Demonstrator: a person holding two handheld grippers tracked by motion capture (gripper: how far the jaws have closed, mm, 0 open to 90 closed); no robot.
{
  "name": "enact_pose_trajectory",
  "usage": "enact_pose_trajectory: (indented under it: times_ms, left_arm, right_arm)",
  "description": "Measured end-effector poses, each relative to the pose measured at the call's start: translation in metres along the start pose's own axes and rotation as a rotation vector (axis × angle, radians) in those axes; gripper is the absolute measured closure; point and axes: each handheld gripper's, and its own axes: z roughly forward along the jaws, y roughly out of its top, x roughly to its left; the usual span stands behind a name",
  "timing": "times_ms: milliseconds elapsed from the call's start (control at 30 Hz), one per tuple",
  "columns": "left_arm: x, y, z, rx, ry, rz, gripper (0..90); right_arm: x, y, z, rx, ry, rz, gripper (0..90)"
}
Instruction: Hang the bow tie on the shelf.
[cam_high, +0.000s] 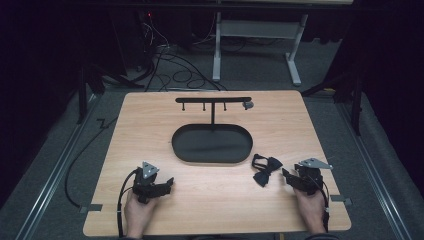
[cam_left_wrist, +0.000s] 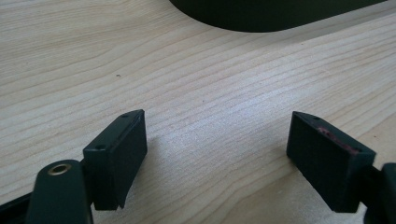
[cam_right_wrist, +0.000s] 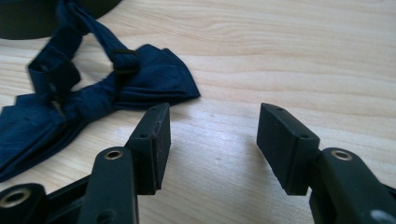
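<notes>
On the wooden desk (cam_high: 150, 120), the navy bow tie (cam_high: 265, 170) lies ungrasped beside the black stand's oval tray (cam_high: 180, 150); left gripper (cam_high: 167, 184) and right gripper (cam_high: 285, 175) jaws stand released, so pickup likely remains.

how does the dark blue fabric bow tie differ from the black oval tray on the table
The dark blue fabric bow tie is small, soft and crumpled; the black oval tray is much larger, rigid and smooth. The bow tie lies loose beside the right gripper; the tray sits mid-table with a T-shaped hook rack rising behind it. Both rest on the wooden table, ungripped.
</notes>
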Motion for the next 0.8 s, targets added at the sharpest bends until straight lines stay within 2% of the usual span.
enact_pose_trajectory:
  times_ms: [400,800]
  left_arm:
    - [0.000,0.000,0.000,0.000,-0.001,-0.001,20.7]
    - [0.000,0.000,0.000,-0.001,-0.002,-0.002,20.6]
  right_arm:
    - [0.010,0.007,-0.012,-0.031,0.040,-0.008,48.6]
    - [0.019,0.016,-0.013,-0.042,0.088,-0.022,51.3]
